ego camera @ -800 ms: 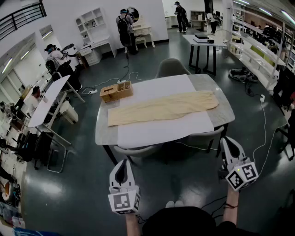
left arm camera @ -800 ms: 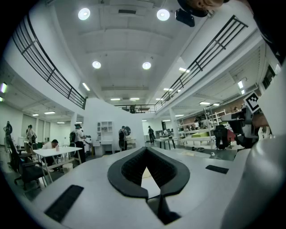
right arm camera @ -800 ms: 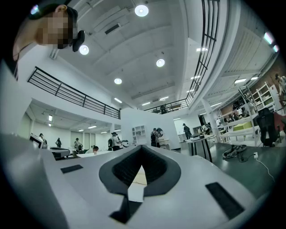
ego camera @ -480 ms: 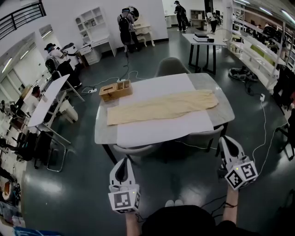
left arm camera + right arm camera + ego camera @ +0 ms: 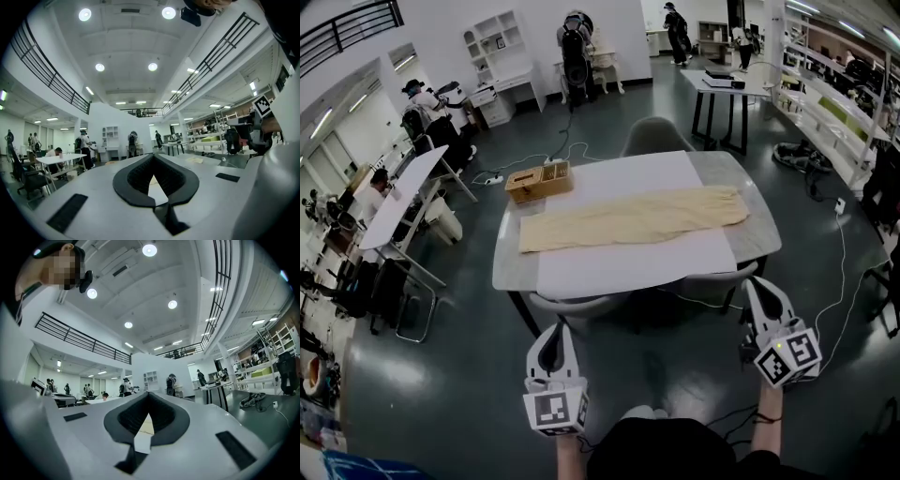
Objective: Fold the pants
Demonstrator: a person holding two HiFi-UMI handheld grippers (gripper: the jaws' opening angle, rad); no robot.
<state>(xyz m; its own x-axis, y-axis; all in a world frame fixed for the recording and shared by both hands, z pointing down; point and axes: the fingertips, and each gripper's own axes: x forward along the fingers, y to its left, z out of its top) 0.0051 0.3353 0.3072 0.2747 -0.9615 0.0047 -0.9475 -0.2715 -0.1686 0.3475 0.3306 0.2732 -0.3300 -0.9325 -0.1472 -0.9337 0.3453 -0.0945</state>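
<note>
Beige pants [image 5: 633,217] lie flat and lengthwise on a white sheet [image 5: 628,270] that covers the middle of the grey table [image 5: 757,232]. Both grippers hang in the air short of the table's near edge, well apart from the pants. In the head view my left gripper [image 5: 551,329] is at the lower left and my right gripper [image 5: 757,284] at the lower right. Each is shut and holds nothing. In the left gripper view the left gripper [image 5: 153,157] points level at the table; in the right gripper view the right gripper [image 5: 148,394] does the same.
A wooden box [image 5: 537,182] stands at the table's far left corner. A grey chair [image 5: 654,137] sits at the far side, and two chairs [image 5: 581,306] are tucked under the near side. Cables [image 5: 839,281] trail on the floor at right. People and desks [image 5: 403,192] stand beyond.
Both grippers keep their places below the table's near edge. The head view has shifted slightly, and a person at the back has moved.
</note>
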